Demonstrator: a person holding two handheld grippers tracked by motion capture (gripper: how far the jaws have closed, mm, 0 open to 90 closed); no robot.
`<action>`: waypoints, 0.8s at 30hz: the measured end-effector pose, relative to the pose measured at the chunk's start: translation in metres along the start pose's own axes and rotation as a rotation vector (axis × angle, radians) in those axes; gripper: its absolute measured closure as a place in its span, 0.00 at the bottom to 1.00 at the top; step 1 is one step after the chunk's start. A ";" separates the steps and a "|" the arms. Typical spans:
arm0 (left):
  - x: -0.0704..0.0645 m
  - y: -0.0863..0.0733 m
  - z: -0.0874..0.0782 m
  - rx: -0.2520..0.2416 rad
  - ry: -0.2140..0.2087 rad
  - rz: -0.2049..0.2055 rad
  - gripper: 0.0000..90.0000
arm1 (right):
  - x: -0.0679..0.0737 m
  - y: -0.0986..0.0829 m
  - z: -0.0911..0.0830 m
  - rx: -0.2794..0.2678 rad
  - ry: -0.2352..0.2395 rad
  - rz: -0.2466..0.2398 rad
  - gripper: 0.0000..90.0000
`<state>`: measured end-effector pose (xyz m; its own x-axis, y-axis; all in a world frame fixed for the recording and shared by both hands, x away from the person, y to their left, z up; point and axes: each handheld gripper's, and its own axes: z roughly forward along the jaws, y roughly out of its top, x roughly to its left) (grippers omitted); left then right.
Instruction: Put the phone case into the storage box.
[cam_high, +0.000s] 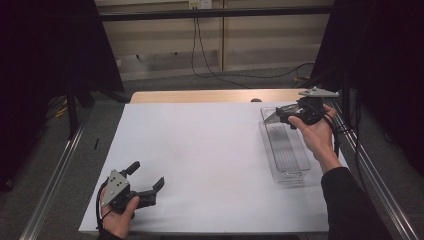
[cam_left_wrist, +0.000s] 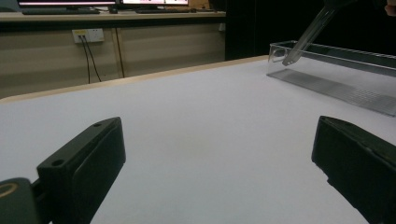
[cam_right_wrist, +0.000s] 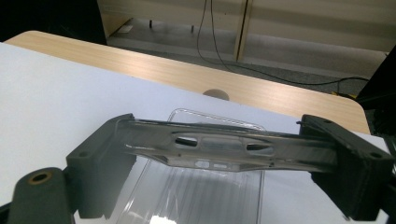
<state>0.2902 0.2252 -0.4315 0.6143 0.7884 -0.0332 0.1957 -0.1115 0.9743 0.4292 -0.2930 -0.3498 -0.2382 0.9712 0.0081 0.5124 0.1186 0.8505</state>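
Lid (cam_right_wrist: 219, 149) betw. right hand-held gripper (cam_right_wrist: 224, 154) jaws, above tray (cam_high: 285, 150)

Black curtains (cam_high: 45, 45) flank a beige wall (cam_high: 160, 35); cables (cam_high: 200, 50) trail across grey floor (cam_high: 200, 82).

A white sheet (cam_high: 200, 160) covers my wooden worktop (cam_high: 200, 96). Beyond its far edge, black cables (cam_high: 200, 55) hang down onto the grey floor (cam_high: 165, 82) below pale wall panels (cam_high: 165, 35).

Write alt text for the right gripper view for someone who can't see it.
The right tongs clamp a clear plastic lid crosswise between their black jaws, above a clear plastic tray on a white table cover. A wooden table edge and cables lie beyond.
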 end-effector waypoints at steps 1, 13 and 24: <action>-0.001 0.000 0.001 -0.004 -0.001 0.000 0.03 | 0.000 0.000 0.001 0.001 -0.005 0.002 0.14; -0.001 0.000 0.000 0.002 -0.004 0.013 0.03 | 0.005 0.000 0.015 -0.005 -0.067 0.078 0.14; -0.001 0.000 0.000 0.005 -0.004 0.010 0.03 | 0.008 -0.002 0.023 0.006 -0.126 0.099 0.14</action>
<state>0.2897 0.2242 -0.4318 0.6190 0.7850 -0.0248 0.1937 -0.1220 0.9734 0.4454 -0.2808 -0.3638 -0.0814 0.9964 0.0258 0.5332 0.0216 0.8457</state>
